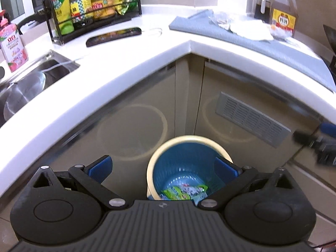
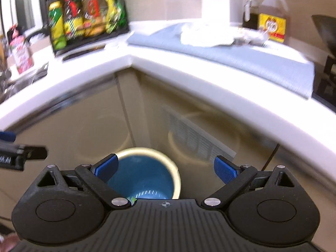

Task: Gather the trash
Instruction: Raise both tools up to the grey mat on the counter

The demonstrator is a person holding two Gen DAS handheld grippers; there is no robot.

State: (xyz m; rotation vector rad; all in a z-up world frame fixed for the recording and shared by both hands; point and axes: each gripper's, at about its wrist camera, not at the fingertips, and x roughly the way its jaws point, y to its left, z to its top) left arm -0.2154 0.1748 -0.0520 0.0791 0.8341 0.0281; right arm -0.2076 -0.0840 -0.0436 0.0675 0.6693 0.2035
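Observation:
A round trash bin (image 1: 178, 163) with a cream rim and blue mesh inside stands on the floor in the cabinet corner. Green and white wrappers (image 1: 184, 191) lie at its bottom. My left gripper (image 1: 162, 169) hangs open above it with nothing between its blue pads. In the right wrist view the same bin (image 2: 145, 174) sits below my right gripper (image 2: 166, 169), which is also open and holds nothing. Crumpled white paper and plastic (image 1: 247, 28) lie on the grey mat (image 1: 262, 48) on the counter; the crumpled paper (image 2: 205, 36) appears blurred in the right wrist view.
The white L-shaped counter (image 1: 130, 63) carries a black rack of bottles (image 1: 90, 8), a dark phone (image 1: 113, 36), a pink bottle (image 1: 12, 46) and a brown jug (image 1: 283, 12). A steel sink (image 1: 31, 79) is at left. A vent grille (image 1: 252, 119) is in the cabinet door.

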